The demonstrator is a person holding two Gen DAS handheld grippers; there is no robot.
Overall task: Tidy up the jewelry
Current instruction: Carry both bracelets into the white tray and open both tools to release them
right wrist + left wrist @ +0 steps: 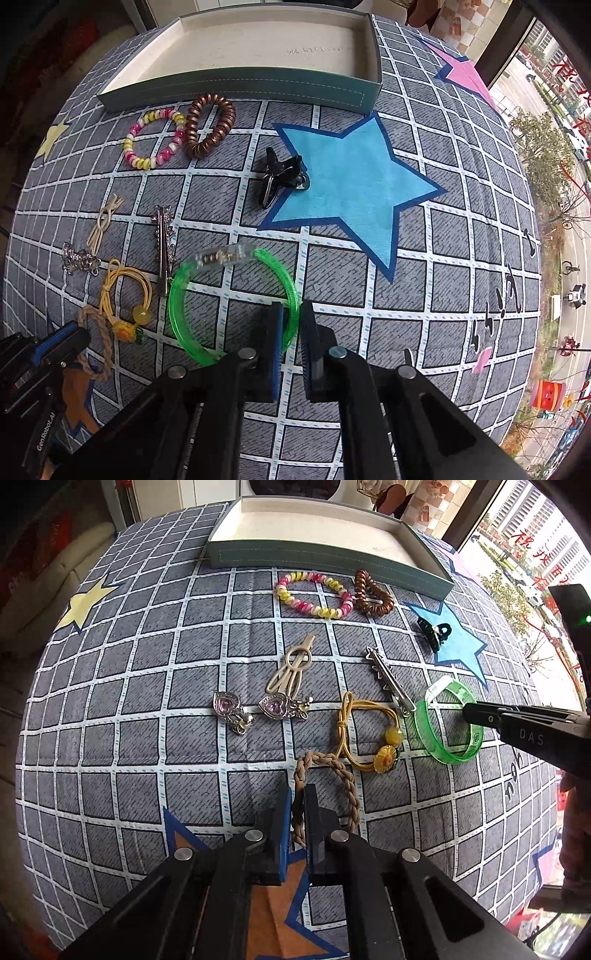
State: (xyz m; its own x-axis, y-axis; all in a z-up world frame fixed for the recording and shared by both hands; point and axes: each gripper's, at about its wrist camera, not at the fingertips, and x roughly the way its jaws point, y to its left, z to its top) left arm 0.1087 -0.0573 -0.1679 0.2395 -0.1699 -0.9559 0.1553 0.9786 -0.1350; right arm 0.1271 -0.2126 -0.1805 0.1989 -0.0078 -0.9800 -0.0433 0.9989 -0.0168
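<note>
Both fingers clamped, left gripper [298,794] on braided band [332,775] at 6 o'clock, right gripper [292,314] on green bangle [207,295] at 4: risks snagging yellow tie [369,731] beside both.

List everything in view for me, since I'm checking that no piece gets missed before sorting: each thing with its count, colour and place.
tray: 1, teal outside, cream inside, far edge of cloth, nothing in it
spiral hair ties: 2, one pink-yellow, one brown, touching, just before the tray
claw clip: 1, black, on the blue star
hair clips: 2, one beige, mid cloth; one silver with stars, right of it
heart pieces: 2, silver with purple stones, below the beige clip
elastic tie: 1, yellow with beads, centre
bangle: 1, clear green, right side
braided tie: 1, tan, nearest
left gripper: shut on braided tie
right gripper: shut on bangle
</note>
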